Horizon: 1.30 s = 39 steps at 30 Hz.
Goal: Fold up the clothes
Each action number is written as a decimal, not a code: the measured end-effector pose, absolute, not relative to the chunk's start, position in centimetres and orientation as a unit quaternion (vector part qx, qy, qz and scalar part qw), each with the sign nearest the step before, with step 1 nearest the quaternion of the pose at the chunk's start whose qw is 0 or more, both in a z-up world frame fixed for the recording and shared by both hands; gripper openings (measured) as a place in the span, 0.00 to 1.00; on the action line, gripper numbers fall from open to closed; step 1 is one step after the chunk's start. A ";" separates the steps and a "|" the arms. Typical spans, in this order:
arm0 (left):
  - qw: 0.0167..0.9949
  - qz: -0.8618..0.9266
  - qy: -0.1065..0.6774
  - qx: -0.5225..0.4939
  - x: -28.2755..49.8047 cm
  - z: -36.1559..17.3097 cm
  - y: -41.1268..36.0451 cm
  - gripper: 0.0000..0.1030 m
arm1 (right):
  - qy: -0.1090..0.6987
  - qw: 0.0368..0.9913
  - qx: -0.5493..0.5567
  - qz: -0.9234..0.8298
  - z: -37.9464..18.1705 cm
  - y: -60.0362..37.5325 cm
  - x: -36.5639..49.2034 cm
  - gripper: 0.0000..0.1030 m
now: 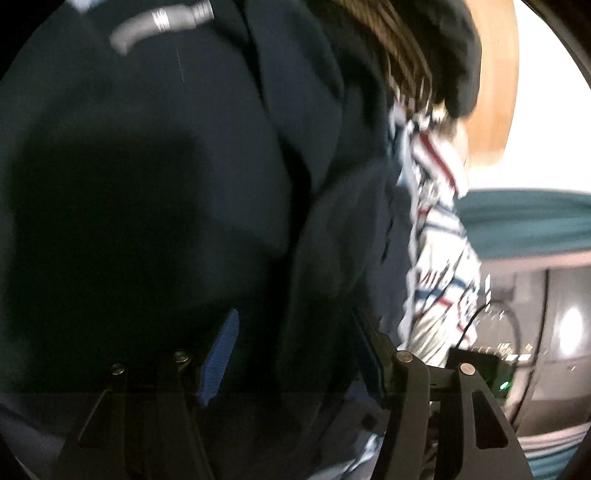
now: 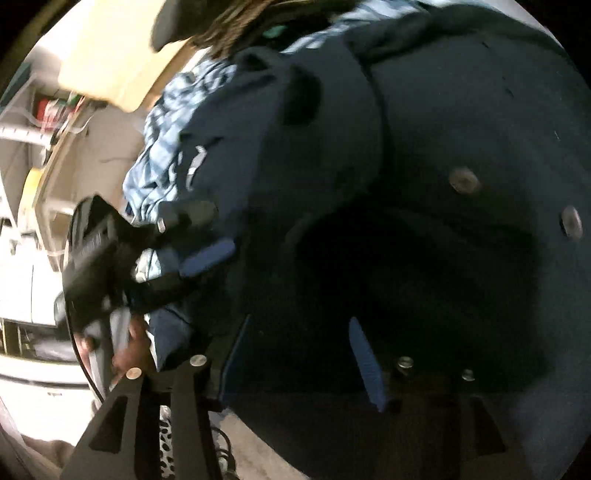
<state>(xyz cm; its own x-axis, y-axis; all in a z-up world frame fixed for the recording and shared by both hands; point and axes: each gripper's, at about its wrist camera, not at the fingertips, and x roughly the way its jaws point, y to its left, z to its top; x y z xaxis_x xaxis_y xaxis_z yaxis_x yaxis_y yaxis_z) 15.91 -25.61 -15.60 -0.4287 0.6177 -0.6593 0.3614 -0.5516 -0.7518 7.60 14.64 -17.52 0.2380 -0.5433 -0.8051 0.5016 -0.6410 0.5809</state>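
A dark navy garment [image 1: 166,166] fills most of both views, and it is blurred. It shows two round snaps [image 2: 463,181] and a grey reflective strip [image 1: 159,22]. My left gripper [image 1: 295,332] hovers close over it with its jaws apart. A fold of the navy cloth hangs between the blue pads [image 1: 219,358], which do not press on it. My right gripper [image 2: 299,332] is open just above the same garment [image 2: 443,129], nothing pinched. In the right wrist view the left gripper [image 2: 199,236] sits at the garment's left edge, held by a hand [image 2: 129,350].
A white garment with red and blue stripes [image 1: 436,221] lies beside the navy one. A light blue plaid piece [image 2: 166,147] lies behind it. There is a teal surface [image 1: 517,221], a wooden board [image 1: 495,92], a black box with a green light [image 1: 480,365] and shelves [image 2: 37,122].
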 end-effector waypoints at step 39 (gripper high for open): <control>-0.021 0.766 -0.446 -0.462 31.2 -12.2 -31.5 0.06 | -0.123 0.346 0.624 -0.689 -14.7 22.1 14.5 0.75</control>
